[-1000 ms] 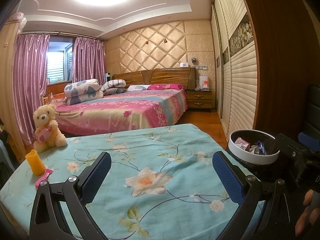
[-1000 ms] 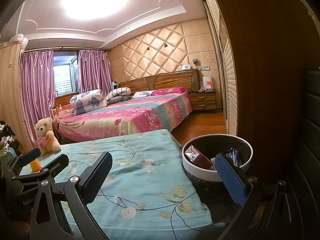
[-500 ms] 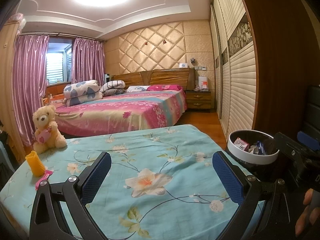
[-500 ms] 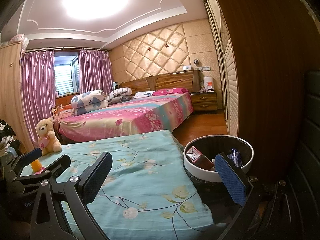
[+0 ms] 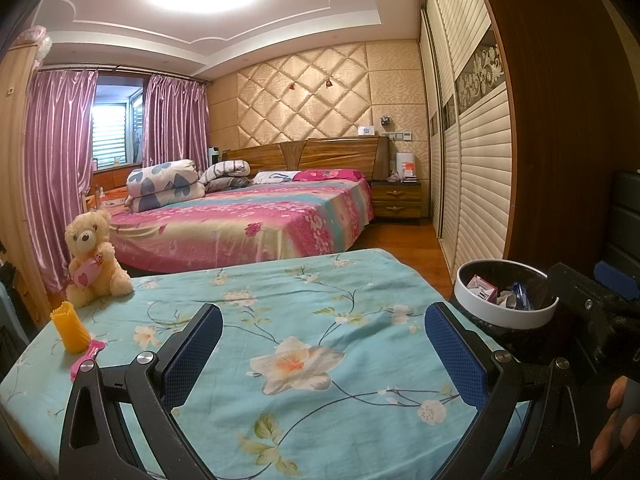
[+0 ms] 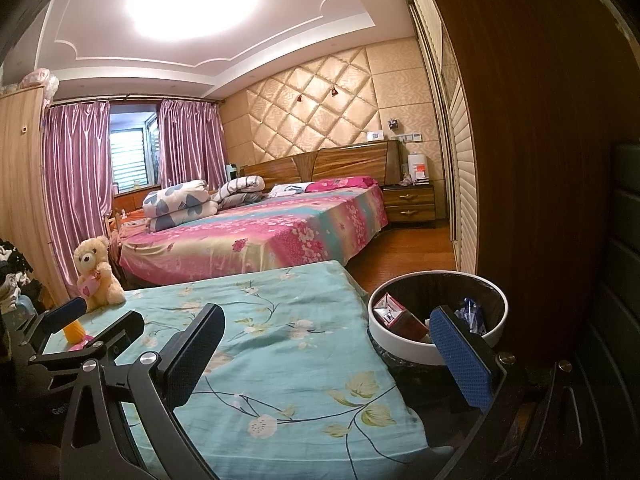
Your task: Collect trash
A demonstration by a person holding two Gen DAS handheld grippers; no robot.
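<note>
Your left gripper (image 5: 324, 344) and right gripper (image 6: 324, 348) both hang wide apart and empty over the floral cloth (image 5: 320, 320). The trash bin (image 6: 438, 316) — red box and wrappers inside — sits just behind your right gripper's right finger, off the cloth's right edge.

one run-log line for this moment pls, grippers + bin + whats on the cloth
left gripper open, empty | right gripper open, empty | white-rimmed black trash bin holds trash | yellow ridged cup, cream teddy bear on floral turquoise cloth
</note>
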